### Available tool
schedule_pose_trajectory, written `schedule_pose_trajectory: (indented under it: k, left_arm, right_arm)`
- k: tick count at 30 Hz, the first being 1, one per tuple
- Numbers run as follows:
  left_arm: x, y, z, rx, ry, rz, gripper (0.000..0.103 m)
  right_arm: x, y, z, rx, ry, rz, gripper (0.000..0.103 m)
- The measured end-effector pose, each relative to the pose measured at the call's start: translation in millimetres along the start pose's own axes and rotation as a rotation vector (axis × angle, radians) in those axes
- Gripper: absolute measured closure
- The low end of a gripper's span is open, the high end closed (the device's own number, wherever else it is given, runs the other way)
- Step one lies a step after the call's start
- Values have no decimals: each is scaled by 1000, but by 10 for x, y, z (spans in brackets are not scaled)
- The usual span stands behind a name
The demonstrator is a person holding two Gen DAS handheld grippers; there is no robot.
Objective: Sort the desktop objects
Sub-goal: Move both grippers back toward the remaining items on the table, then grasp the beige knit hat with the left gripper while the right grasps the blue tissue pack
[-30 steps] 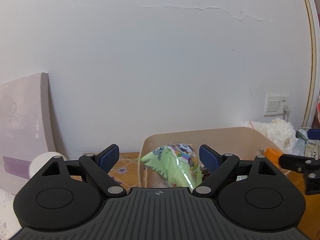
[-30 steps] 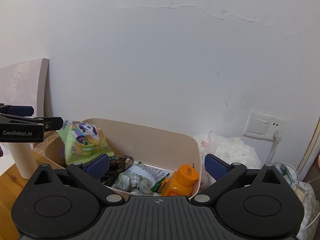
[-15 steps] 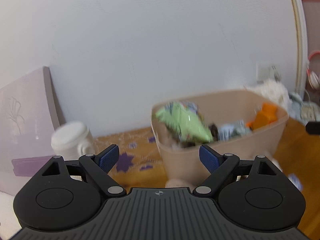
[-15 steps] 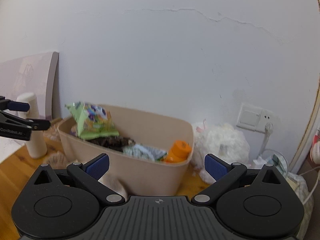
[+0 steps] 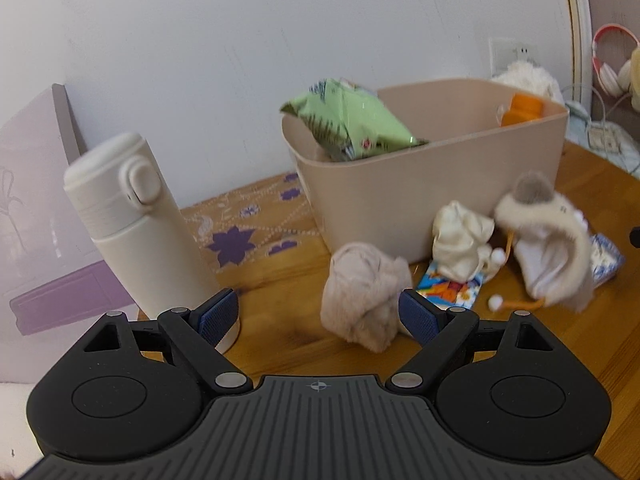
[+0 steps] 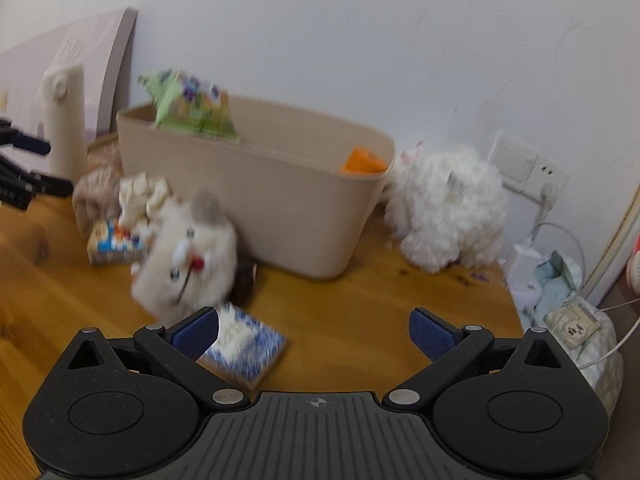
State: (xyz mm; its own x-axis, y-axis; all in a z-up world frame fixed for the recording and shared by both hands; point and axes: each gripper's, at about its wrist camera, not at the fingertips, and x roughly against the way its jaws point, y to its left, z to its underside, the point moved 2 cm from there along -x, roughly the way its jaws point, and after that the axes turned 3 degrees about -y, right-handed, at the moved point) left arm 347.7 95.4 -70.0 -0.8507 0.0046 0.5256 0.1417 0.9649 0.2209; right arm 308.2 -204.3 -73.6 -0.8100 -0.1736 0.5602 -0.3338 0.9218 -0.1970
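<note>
A beige bin [image 5: 432, 188] [image 6: 280, 208] stands on the wooden table, holding a green snack bag [image 5: 352, 120] [image 6: 192, 104] and an orange bottle [image 5: 524, 108] [image 6: 362, 162]. In front of it lie a beige balled cloth [image 5: 360, 292], a cream crumpled cloth [image 5: 460, 240], a colourful packet [image 5: 448, 292] [image 6: 114, 246], a plush hat [image 5: 548, 240] [image 6: 188, 256] and a blue tissue pack [image 6: 244, 348]. My left gripper [image 5: 320, 316] is open and empty, close to the beige cloth. My right gripper [image 6: 314, 330] is open and empty, its left finger over the tissue pack.
A cream flask [image 5: 136, 224] [image 6: 64, 120] stands left of the bin, before a leaning lilac board [image 5: 36, 184]. A white fluffy toy [image 6: 444, 208] sits right of the bin. A wall socket [image 6: 528, 168], cables and a bag [image 6: 576, 320] lie off the table's right edge.
Both grippers have pulled back and lowered from above the bin. The table front with cloths, hat and tissue pack has come into view. Both stay open and empty.
</note>
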Motion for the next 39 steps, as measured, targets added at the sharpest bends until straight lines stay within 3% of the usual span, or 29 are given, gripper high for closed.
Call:
schedule_pose_trajectory:
  k: [14, 29, 32, 34, 35, 37, 39]
  left_arm:
    - [-427, 52, 166, 2, 44, 54, 14]
    - [-764, -7, 230, 80, 16, 83, 14]
    - [-798, -24, 210, 79, 10, 90, 14]
    - [-806, -32, 210, 81, 6, 95, 16]
    - [-786, -43, 212, 89, 5, 103, 25]
    - [-785, -22, 208, 117, 11, 140, 36]
    - [-765, -13, 206, 139, 23, 157, 45]
  right_arm:
    - [-396, 167, 157, 141, 30, -97, 0]
    - [-717, -84, 71, -98, 27, -202, 3]
    - [-688, -86, 58, -96, 16, -206, 14]
    - [-670, -76, 52, -102, 16, -211, 28]
    - [-657, -66, 44, -101, 13, -211, 33]
    - [-633, -36, 27, -100, 10, -209, 56]
    - [-627, -16, 21, -99, 12, -202, 60]
